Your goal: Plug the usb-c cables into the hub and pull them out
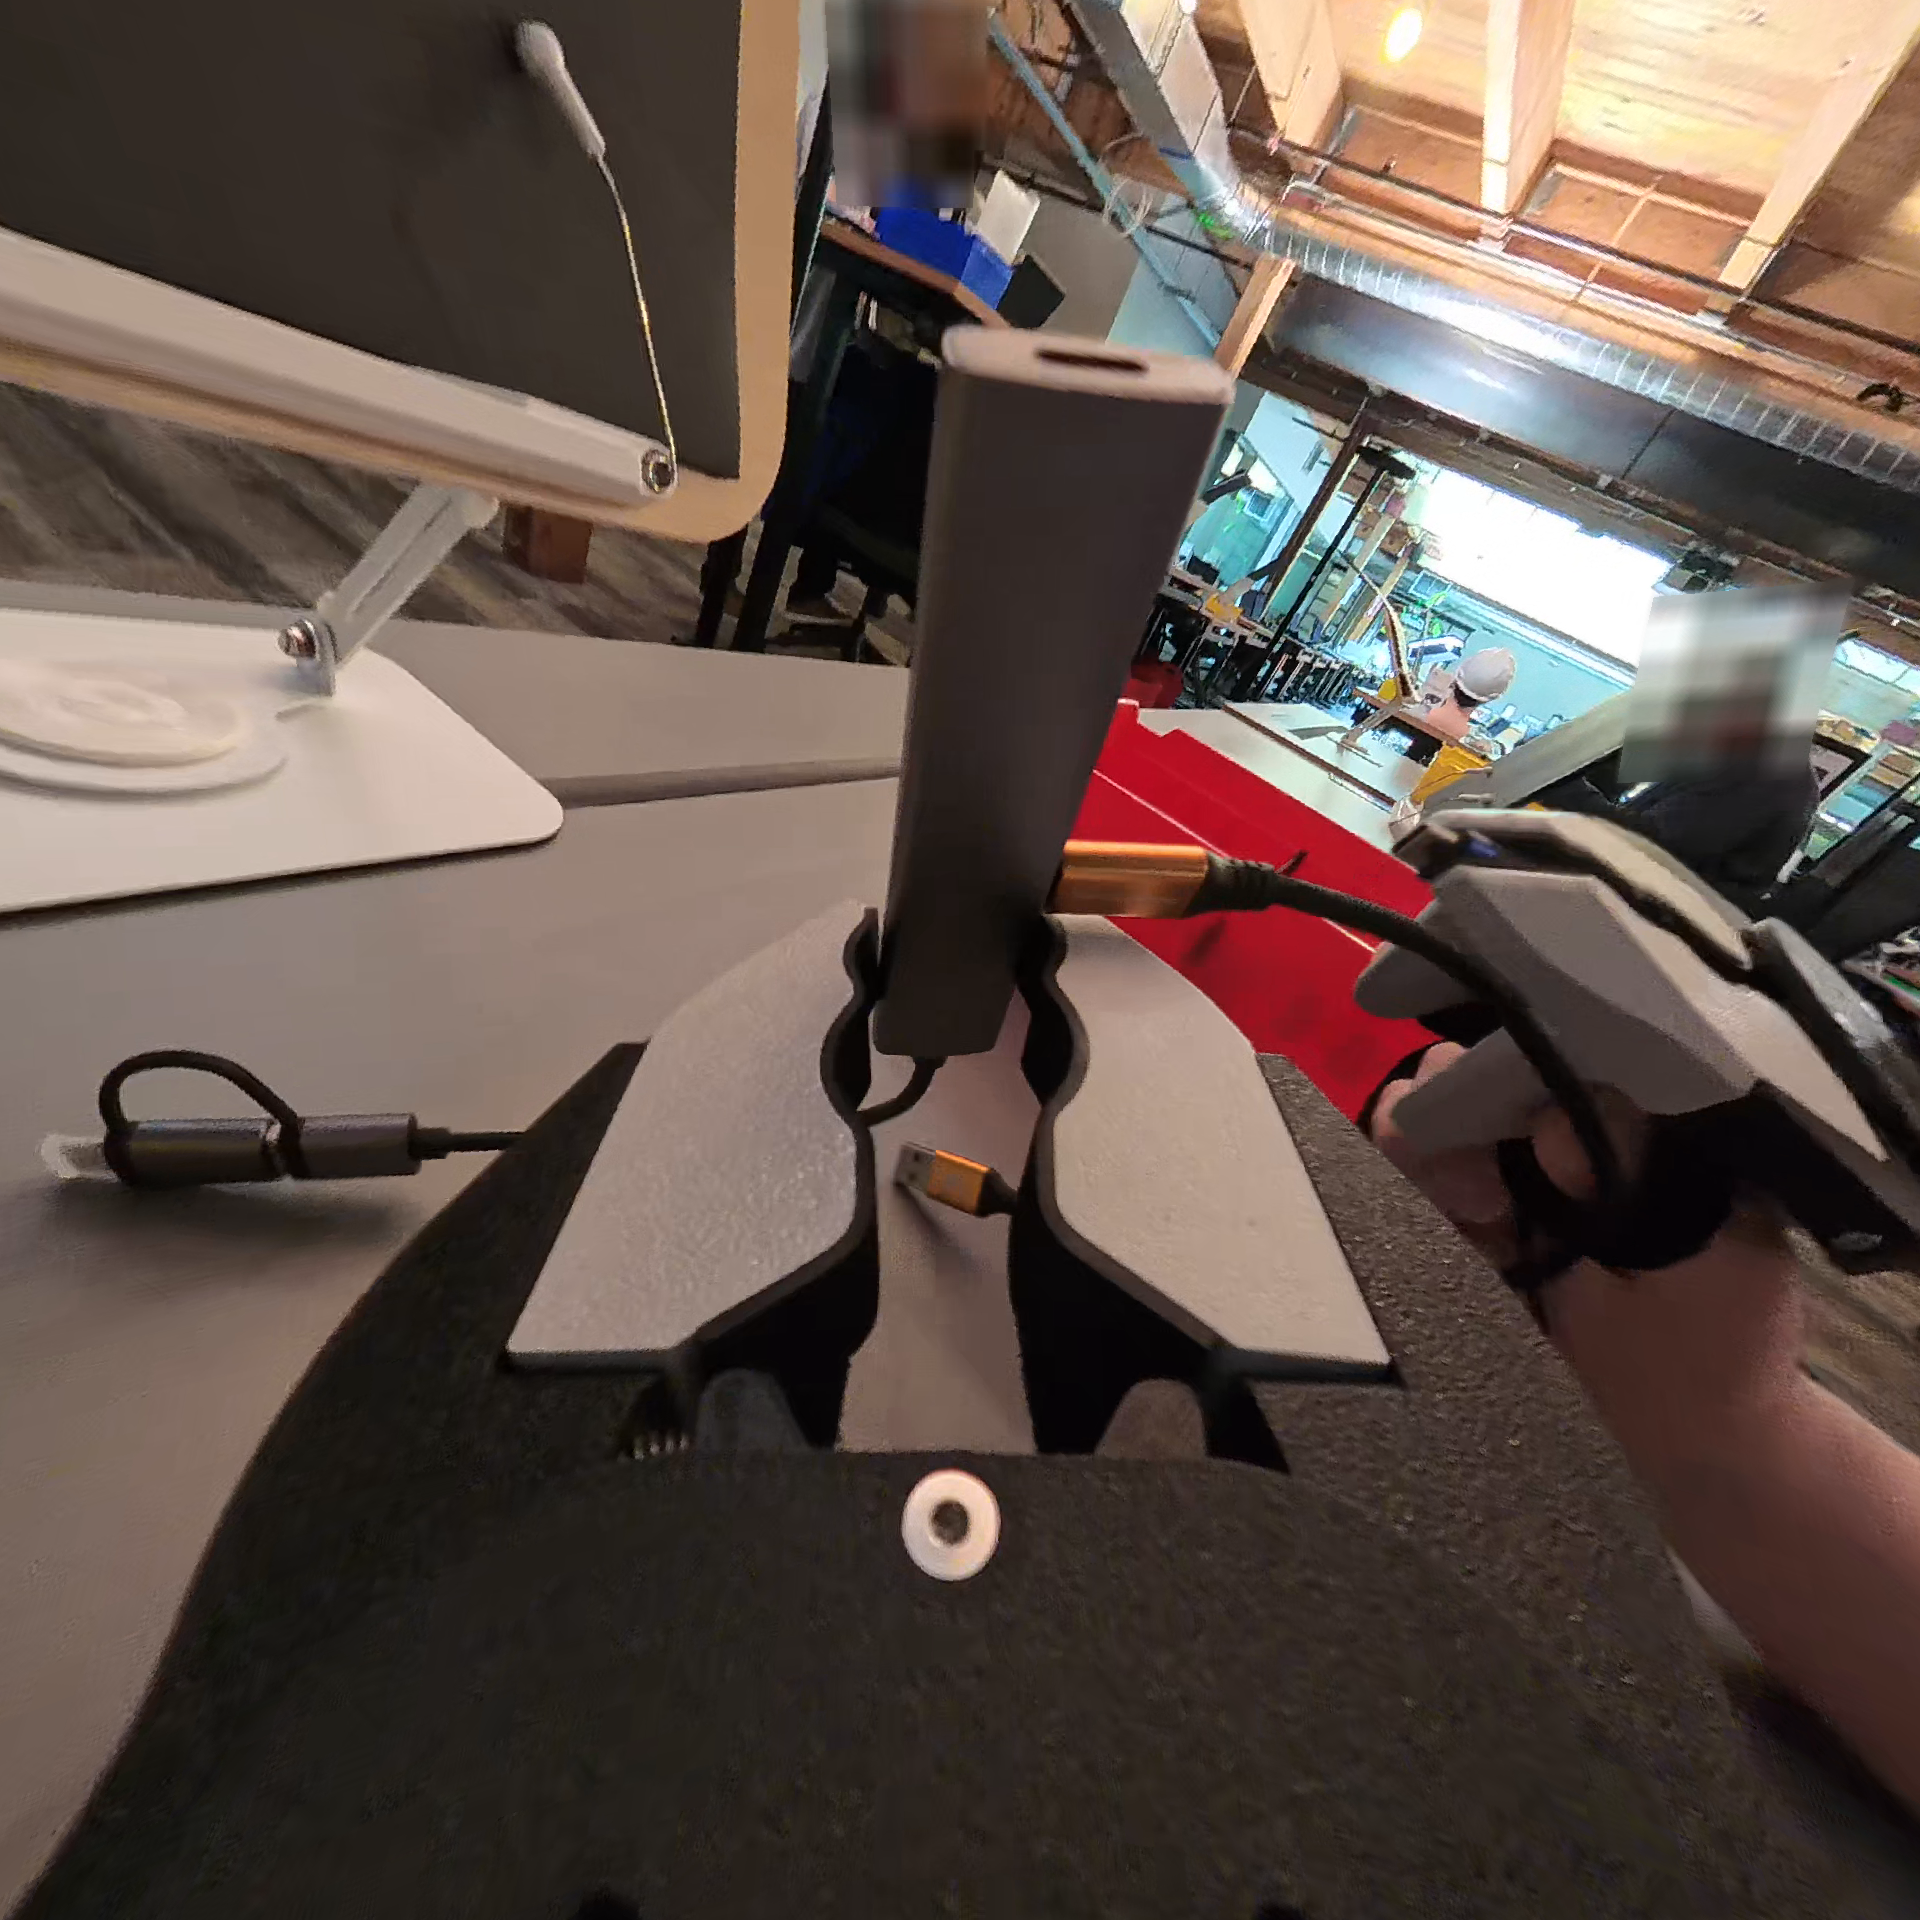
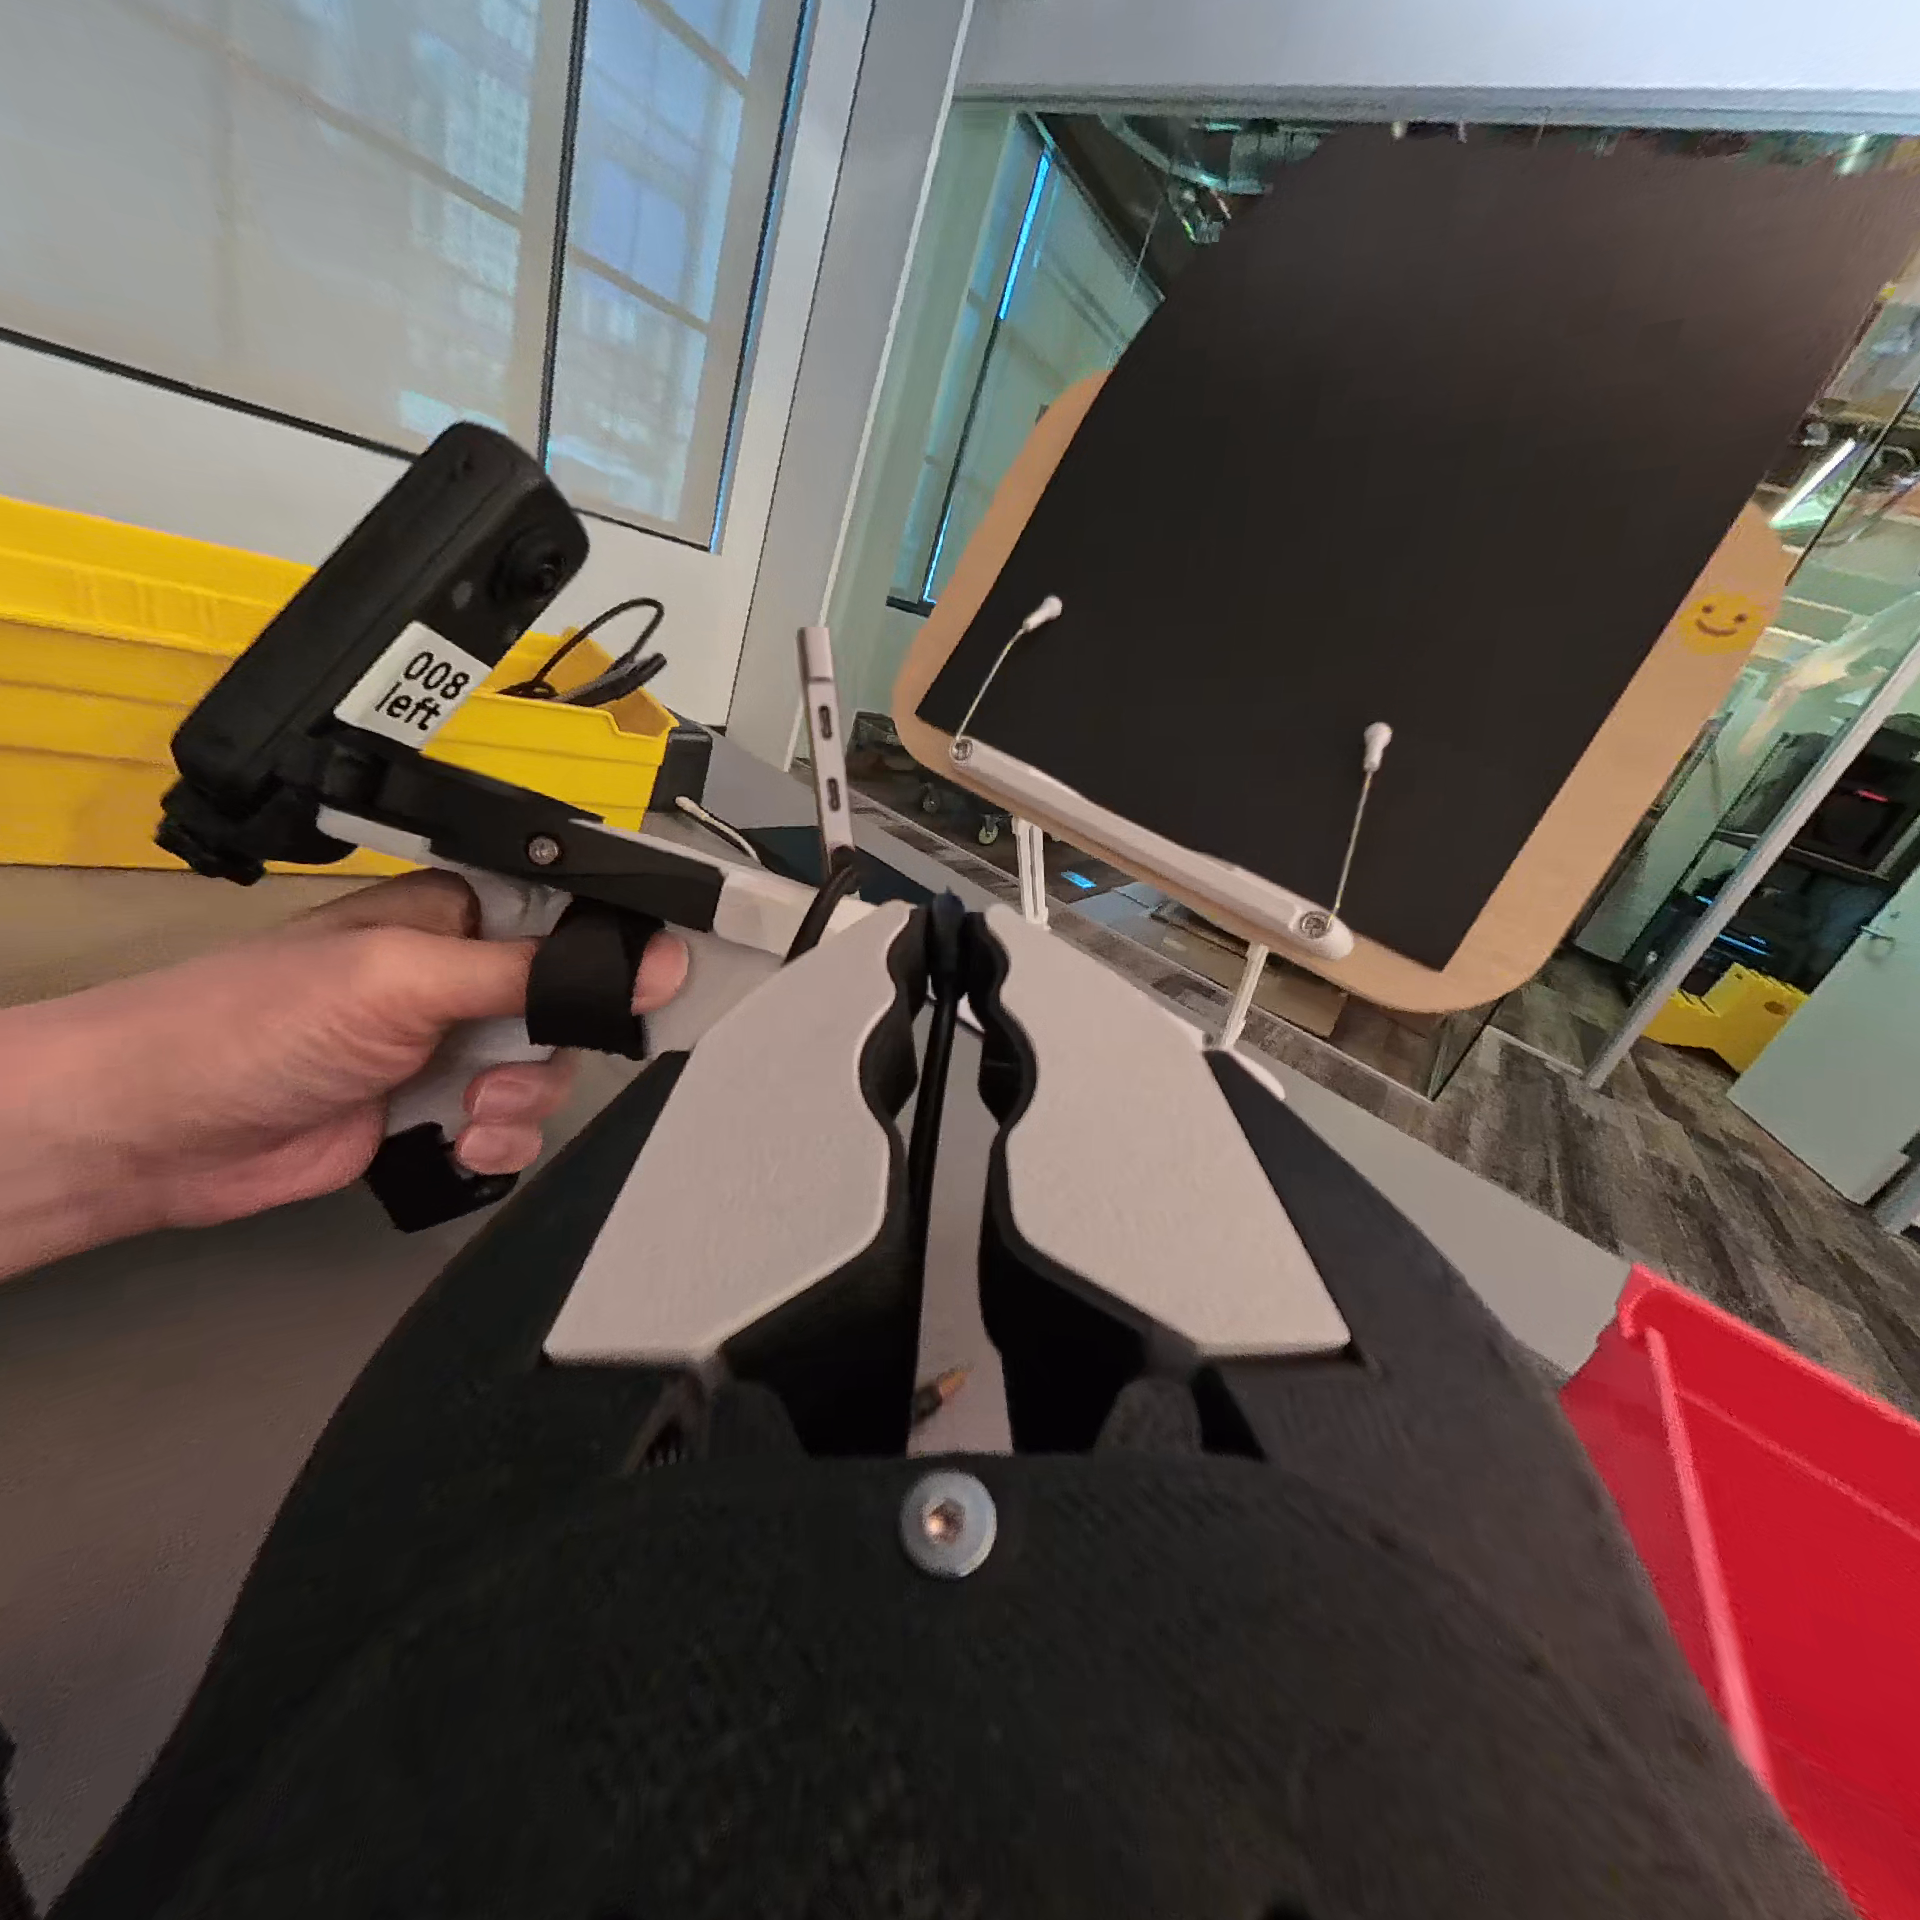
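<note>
Hub [image 1: 1023,665], a dark grey bar, stands nearly upright at the centre of the left wrist view, its lower end pinched between the pads of the left tool [image 1: 951,971], which press on both of its sides. A port opening shows on its top end, near the upper middle of the frame. An orange-shelled plug [image 1: 1132,878] sits in the hub's right side just above the fingertips, and its black braided cable [image 1: 1340,920] curves away to the right tool [image 1: 1538,997] at the right edge of the frame.

From the right wrist view, the right tool [image 2: 948,935] is nearly closed, its pads clamped on that thin black cable [image 2: 935,1049], which runs down the middle between the fingers. The hub [image 2: 826,748] appears edge-on above and left of the fingertips, with the left tool [image 2: 769,914] below it.

A loose orange connector [image 1: 945,1179] lies on the grey surface [image 1: 312,997] between the left fingers, and a grey adapter cable [image 1: 260,1143] rests at the left of the frame. A white stand [image 1: 312,769] holding a dark board [image 1: 364,208] fills the upper left.
</note>
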`<state>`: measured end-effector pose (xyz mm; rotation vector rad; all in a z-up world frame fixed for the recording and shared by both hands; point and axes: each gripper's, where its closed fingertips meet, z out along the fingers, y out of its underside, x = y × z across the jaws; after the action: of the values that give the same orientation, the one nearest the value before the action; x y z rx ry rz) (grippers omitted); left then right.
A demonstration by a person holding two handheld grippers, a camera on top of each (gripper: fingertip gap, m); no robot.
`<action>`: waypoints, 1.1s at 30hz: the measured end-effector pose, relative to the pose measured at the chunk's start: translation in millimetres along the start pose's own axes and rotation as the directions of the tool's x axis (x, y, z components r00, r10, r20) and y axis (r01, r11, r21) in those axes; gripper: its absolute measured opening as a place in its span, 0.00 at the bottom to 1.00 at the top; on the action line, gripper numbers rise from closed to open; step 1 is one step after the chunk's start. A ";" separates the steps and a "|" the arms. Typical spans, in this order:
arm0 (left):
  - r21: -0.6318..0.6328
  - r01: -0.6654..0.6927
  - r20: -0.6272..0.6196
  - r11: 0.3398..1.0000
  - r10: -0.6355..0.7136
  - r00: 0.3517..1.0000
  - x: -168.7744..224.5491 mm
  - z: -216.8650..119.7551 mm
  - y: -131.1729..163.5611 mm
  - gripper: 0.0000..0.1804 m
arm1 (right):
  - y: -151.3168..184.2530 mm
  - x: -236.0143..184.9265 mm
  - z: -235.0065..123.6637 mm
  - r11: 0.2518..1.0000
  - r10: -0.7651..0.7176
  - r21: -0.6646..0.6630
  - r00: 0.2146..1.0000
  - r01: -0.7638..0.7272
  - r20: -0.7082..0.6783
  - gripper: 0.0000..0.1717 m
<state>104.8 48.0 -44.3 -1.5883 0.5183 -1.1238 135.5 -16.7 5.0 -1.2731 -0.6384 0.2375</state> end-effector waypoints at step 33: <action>-0.014 -0.097 -0.040 0.995 0.096 0.995 19.7 -3.3 -0.1 0.14 | 62.2 204.2 -75.0 0.619 -0.082 -0.780 0.996 0.087 0.047 0.04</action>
<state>111.0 30.7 -36.5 -1.5407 0.6245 -1.0819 353.5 43.8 -0.9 -2.0886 -0.8494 -0.1560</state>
